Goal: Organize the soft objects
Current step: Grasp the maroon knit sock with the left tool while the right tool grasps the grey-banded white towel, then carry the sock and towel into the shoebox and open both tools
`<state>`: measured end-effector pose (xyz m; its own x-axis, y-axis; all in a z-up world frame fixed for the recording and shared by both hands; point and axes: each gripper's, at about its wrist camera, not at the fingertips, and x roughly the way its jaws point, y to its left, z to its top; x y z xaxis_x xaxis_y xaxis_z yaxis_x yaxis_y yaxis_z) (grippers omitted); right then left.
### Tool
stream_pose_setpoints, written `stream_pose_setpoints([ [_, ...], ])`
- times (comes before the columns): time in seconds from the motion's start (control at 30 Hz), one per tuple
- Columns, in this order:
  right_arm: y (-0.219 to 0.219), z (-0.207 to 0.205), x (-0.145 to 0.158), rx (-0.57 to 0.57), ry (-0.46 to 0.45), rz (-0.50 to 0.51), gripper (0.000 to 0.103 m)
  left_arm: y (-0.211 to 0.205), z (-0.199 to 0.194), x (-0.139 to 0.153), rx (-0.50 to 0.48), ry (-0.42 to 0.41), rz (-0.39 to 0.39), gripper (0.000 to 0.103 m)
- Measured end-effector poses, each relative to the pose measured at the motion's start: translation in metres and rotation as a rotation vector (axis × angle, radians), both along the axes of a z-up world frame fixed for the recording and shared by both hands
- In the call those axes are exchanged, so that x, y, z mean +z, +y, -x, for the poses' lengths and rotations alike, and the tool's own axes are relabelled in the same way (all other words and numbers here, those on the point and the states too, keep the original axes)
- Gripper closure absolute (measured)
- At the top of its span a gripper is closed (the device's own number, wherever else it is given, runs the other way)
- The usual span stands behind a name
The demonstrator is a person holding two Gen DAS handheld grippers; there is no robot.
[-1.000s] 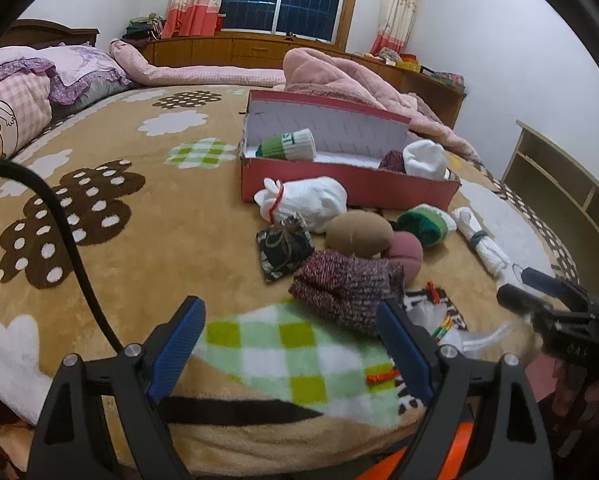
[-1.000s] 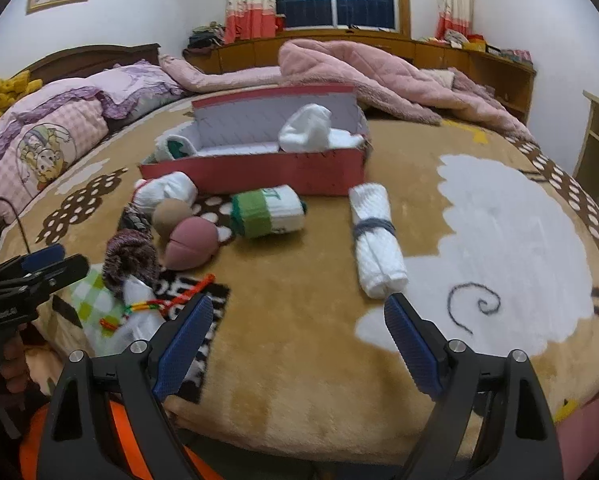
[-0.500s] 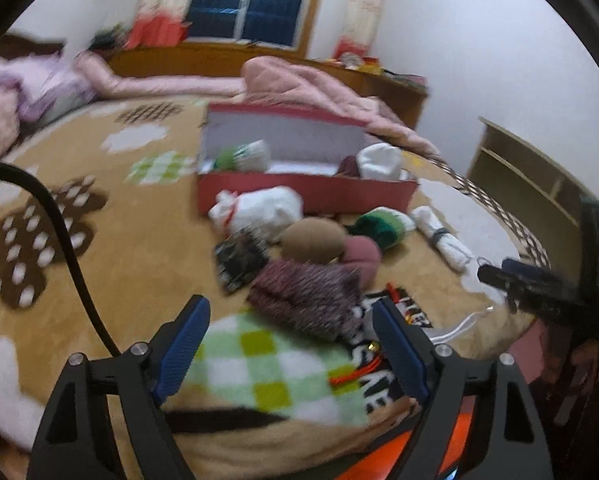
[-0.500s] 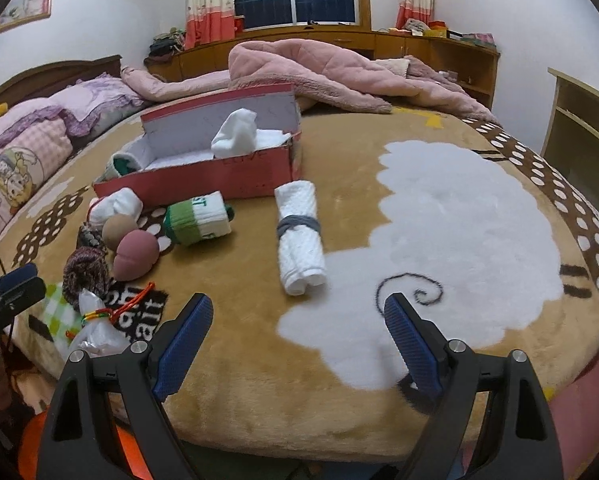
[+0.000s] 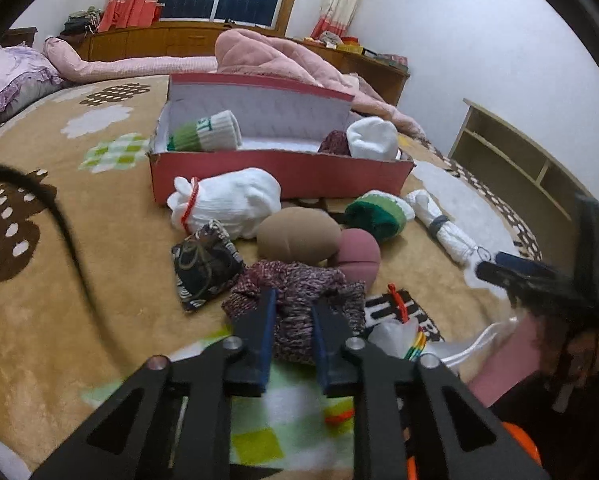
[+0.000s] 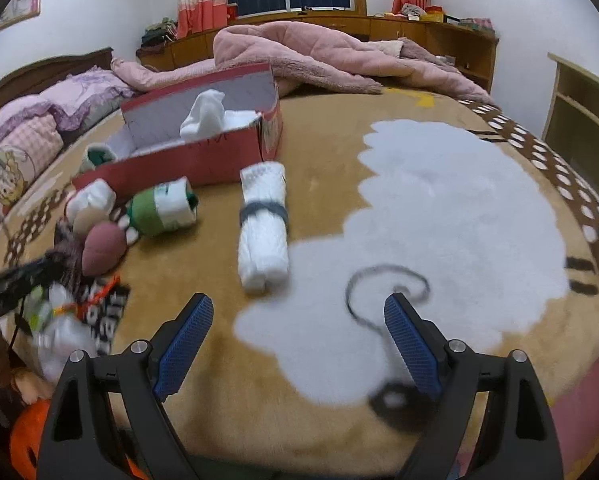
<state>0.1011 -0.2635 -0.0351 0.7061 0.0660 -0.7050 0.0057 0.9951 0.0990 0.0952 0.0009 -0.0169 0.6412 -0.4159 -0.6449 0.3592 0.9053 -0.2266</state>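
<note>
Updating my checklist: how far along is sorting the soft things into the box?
Done: the red box holds a green-white sock roll and white bundle. In hand: the left tool is shut on the maroon knit. Left: white towel roll and other bundles outside; the right tool is open, empty.

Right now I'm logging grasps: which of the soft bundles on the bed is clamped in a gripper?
The maroon knitted bundle, nearest the bed's edge: the left gripper is shut on it. The other bundles lie untouched; the right gripper is open and empty.
</note>
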Motion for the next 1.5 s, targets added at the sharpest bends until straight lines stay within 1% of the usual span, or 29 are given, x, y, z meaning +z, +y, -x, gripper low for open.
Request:
stream_pose_setpoints([
  [0.1,0.006,-0.028,0.000,0.066,0.013,-0.024,0.014,0.009,0.002,0.001,0.029,-0.003,0.039,0.089],
  [0.17,0.012,-0.045,-0.003,0.088,0.009,-0.011,0.014,0.015,0.001,0.000,0.043,0.003,0.062,0.089],
  [0.2,0.014,-0.052,-0.006,0.089,0.001,-0.006,0.018,0.016,0.001,0.000,0.044,0.005,0.070,0.089],
  [0.27,0.017,-0.063,-0.013,0.089,0.001,-0.006,0.059,0.018,-0.001,-0.002,0.047,0.016,0.084,0.089],
  [0.3,0.018,-0.064,-0.015,0.069,0.003,0.029,0.075,0.018,-0.002,-0.002,0.054,0.021,0.084,0.089],
  [0.4,0.026,-0.064,-0.013,0.068,-0.003,0.069,0.077,0.019,-0.006,-0.006,0.048,0.060,0.116,0.089],
  [0.47,0.024,-0.063,-0.013,0.058,0.000,0.060,0.077,0.017,-0.007,-0.008,0.042,0.081,0.121,0.091],
  [0.57,0.022,-0.057,-0.010,0.046,0.018,0.031,0.078,0.019,-0.007,-0.008,0.051,0.091,0.132,0.092],
  [0.63,0.021,-0.052,-0.005,0.051,0.031,0.012,0.078,0.018,-0.005,-0.006,0.047,0.091,0.117,0.093],
  [0.73,0.023,-0.041,0.007,0.070,0.016,-0.019,0.078,0.017,-0.001,0.000,0.063,0.098,0.093,0.093],
  [0.83,0.031,-0.029,0.021,0.123,0.019,-0.049,0.078,0.013,0.000,0.003,0.081,0.112,0.049,0.093],
  [0.93,0.045,-0.017,0.032,0.175,0.004,-0.028,0.077,0.013,0.005,0.009,0.085,0.130,0.052,0.093],
  [1.0,0.053,-0.012,0.037,0.204,-0.013,-0.030,0.077,0.012,0.014,0.020,0.060,0.103,0.070,0.093],
  [1.07,0.056,-0.010,0.042,0.235,-0.026,-0.077,0.077,0.012,0.022,0.033,0.024,0.056,0.107,0.093],
  [1.13,0.056,-0.009,0.045,0.269,-0.044,-0.125,0.077,0.013,0.028,0.043,0.014,0.000,0.125,0.093],
  [1.2,0.059,-0.008,0.047,0.287,-0.050,-0.149,0.077,0.015,0.030,0.048,0.012,-0.030,0.143,0.093],
  [1.27,0.063,-0.007,0.047,0.300,-0.050,-0.147,0.077,0.017,0.030,0.051,0.018,-0.044,0.160,0.093],
  [1.37,0.067,-0.009,0.044,0.306,-0.040,-0.143,0.077,0.019,0.027,0.052,0.034,-0.050,0.147,0.093],
  [1.5,0.068,-0.010,0.043,0.306,-0.037,-0.144,0.077,0.019,0.024,0.052,0.042,-0.048,0.150,0.093],
])
